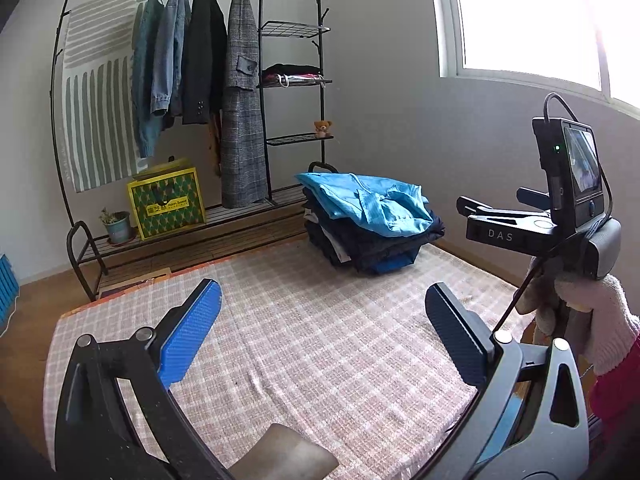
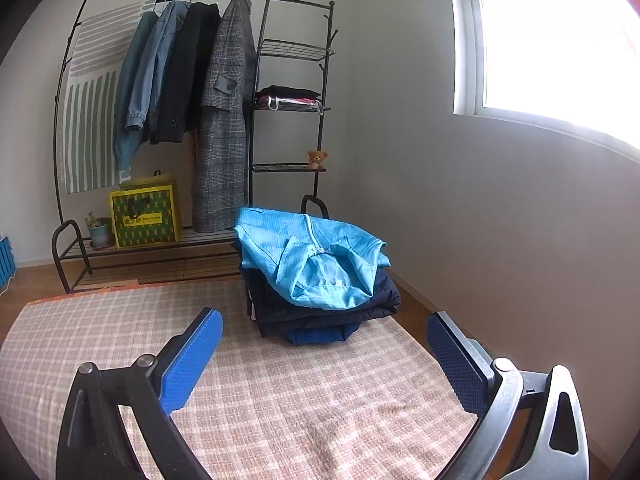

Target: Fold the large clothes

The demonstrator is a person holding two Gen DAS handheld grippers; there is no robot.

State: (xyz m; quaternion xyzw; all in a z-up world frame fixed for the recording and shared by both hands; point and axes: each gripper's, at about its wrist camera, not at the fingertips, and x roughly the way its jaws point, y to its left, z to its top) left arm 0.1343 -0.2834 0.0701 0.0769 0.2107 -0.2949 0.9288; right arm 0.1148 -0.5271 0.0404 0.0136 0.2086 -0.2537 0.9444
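Both grippers hang empty over the checked surface point(image 2: 280, 400), the left gripper point(image 1: 324, 336) and right gripper point(image 2: 324, 360) each with fingers spread wide, nothing between them. The pile point(image 2: 320, 292) of clothes sits at twelve o'clock from the right gripper, its light blue top point(image 2: 316, 260) loosely folded. This looks like a pause between garments; next, probably fetch another garment and spread it flat.

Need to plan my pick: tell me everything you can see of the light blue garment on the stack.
The light blue garment tops the stack of dark folded clothes at the far edge of the checked mat. It looks like thin, finely striped fabric, loosely folded and rumpled, collar or hood opening facing the cameras. Only the stack touches it.
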